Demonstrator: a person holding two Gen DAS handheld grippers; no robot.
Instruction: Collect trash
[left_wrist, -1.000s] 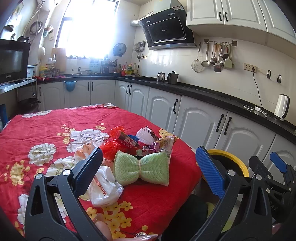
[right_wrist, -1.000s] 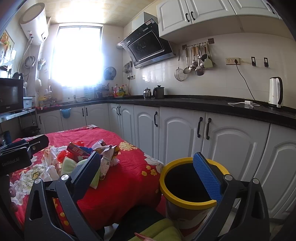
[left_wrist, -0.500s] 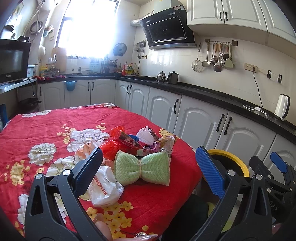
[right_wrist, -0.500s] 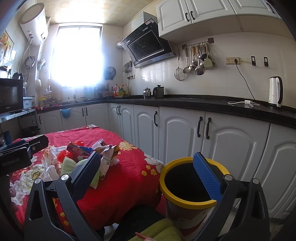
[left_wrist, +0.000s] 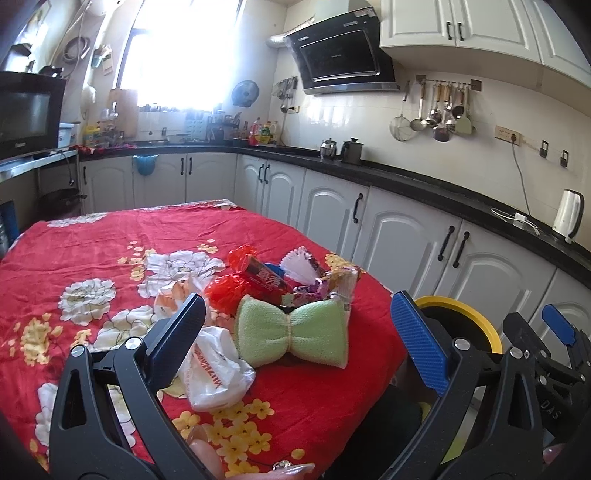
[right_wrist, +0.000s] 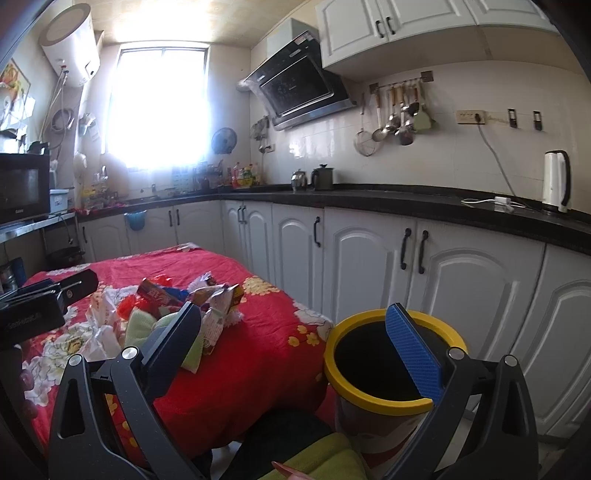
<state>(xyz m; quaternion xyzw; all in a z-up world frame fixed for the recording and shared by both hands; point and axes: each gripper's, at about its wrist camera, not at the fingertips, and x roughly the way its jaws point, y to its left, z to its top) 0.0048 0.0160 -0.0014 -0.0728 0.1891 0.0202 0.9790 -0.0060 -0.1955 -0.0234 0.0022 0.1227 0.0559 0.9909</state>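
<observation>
Mostly crumpled wrappers (left_wrist: 295, 277), green sponge (left_wrist: 291, 332)

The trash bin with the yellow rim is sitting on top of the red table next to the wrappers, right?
Not quite. The bin with the yellow rim stands on the floor beside the table, not on it. The right wrist view shows this. The wrappers do lie on the red table.

Trash pile (left_wrist: 280, 295) on table (left_wrist: 92, 240), bin (right_wrist: 391, 362) beside table's rt edge.
</observation>
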